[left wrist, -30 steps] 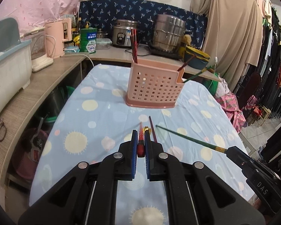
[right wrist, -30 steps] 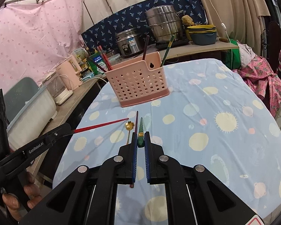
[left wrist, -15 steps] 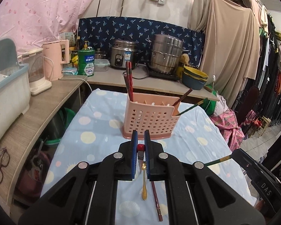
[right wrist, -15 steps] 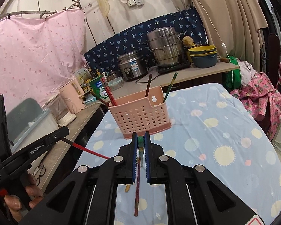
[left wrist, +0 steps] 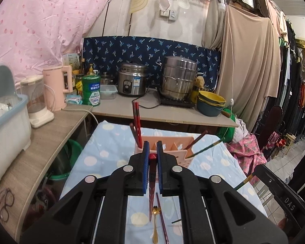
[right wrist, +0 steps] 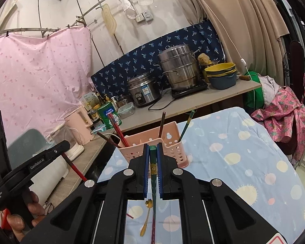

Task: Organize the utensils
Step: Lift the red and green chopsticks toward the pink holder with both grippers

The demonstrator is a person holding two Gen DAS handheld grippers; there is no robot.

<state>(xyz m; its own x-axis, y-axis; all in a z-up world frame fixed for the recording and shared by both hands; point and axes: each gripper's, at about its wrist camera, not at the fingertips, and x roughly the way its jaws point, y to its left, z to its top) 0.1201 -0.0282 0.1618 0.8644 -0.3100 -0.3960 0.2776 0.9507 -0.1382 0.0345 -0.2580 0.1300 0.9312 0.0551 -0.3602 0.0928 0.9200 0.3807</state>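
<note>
Spotted blue tablecloth [left wrist: 103, 156] carries a pink caddy [right wrist: 172, 142]; since earlier, both clamped grippers rose: left gripper [left wrist: 151, 158] pinching a red chopstick [left wrist: 152, 187], right gripper [right wrist: 152, 156] a green chopstick [right wrist: 153, 183].

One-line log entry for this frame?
left tongs: shut on red chopstick | right tongs: shut on green chopstick | pink caddy: ahead | gold spoon: on table

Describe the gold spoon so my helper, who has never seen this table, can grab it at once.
Start at the table under the blue cloth with pale dots, then find the pink perforated utensil basket on it. On the cloth nearer the camera lies the gold spoon, beside a dark red chopstick. It is the only shiny metal piece; everything else there is a chopstick.
</note>
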